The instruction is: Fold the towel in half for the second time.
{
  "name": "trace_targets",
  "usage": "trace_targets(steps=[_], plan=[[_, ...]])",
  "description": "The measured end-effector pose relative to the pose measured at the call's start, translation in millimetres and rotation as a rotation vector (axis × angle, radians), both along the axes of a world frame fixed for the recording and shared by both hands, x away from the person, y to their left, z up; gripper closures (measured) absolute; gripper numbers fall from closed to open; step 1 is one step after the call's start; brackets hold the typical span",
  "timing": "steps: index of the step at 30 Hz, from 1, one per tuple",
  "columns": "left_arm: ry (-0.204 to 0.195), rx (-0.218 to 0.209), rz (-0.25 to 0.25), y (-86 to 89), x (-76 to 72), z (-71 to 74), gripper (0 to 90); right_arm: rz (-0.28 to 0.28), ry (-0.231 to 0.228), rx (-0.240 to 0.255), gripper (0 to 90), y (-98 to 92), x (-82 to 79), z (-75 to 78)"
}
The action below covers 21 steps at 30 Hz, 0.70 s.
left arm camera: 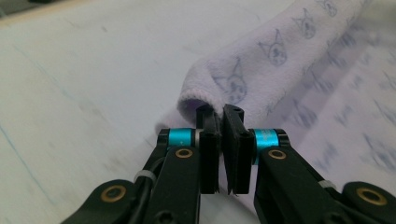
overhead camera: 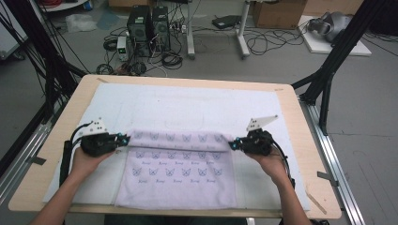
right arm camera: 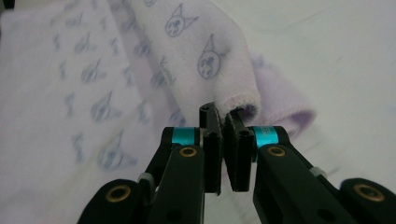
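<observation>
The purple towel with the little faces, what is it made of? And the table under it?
The towel looks like soft terry or fleece cloth: fuzzy nap, a stitched hem, and it folds limply where the left gripper and right gripper pinch its corners. The table looks like pale wood or plywood, matte, with a white mat that seems like cloth or foam.

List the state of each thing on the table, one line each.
Lilac towel: spread flat at the near end, far edge lifted and folded back toward the person.
Left gripper: shut on the towel's left corner.
Right gripper: shut on the towel's right corner.
White mat: lying flat under the towel.
Table: level, carrying the mat.
</observation>
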<state>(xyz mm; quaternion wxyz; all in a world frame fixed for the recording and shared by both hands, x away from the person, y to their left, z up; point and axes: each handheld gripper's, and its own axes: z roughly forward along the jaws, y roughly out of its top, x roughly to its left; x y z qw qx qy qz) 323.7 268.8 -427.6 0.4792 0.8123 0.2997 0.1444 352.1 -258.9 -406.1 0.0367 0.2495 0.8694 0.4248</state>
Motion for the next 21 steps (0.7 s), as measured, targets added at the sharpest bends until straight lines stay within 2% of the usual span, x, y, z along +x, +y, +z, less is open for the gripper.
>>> trace_targets(steps=[1,3,4,5,6,9,10,12,13,17,21], plan=[[0.012,0.017,-0.011,1.1,-6.2,-4.0,83.1,0.007,-0.006,-0.004,85.6,-1.3,-7.2,-5.4],[0.036,0.069,-0.038,3.3,-15.4,-9.0,79.1,0.007,0.009,-0.029,78.1,-4.2,-17.4,-13.1],[0.052,0.081,-0.050,3.9,-18.0,-10.0,74.7,0.006,0.018,-0.040,73.0,-6.0,-19.9,-14.8],[0.066,0.093,-0.060,4.1,-18.8,-9.7,67.9,0.001,0.025,-0.030,67.2,-8.4,-21.3,-15.1],[0.071,0.096,-0.066,3.8,-19.1,-8.7,62.5,-0.012,0.021,-0.013,61.0,-10.2,-22.1,-13.7],[0.076,0.079,-0.073,-0.4,-14.3,-0.4,51.0,-0.028,-0.012,0.002,50.1,-9.6,-20.3,-6.2],[0.075,0.075,-0.071,-1.8,-12.9,1.7,48.0,-0.021,-0.014,0.014,49.6,-7.8,-19.2,-4.0],[0.076,0.062,-0.076,-5.1,-9.0,7.2,43.9,-0.012,-0.038,-0.001,44.6,-2.5,-18.4,0.1],[0.076,0.057,-0.077,-5.8,-8.6,8.8,41.8,-0.003,-0.033,0.010,44.3,-0.7,-18.3,1.9],[0.076,0.048,-0.102,-7.1,-12.6,12.7,39.8,0.050,-0.025,0.035,41.9,5.4,-23.3,5.0],[0.088,0.061,-0.128,-11.0,-19.0,8.2,39.8,0.086,-0.026,0.022,43.6,14.7,-28.3,0.1]])
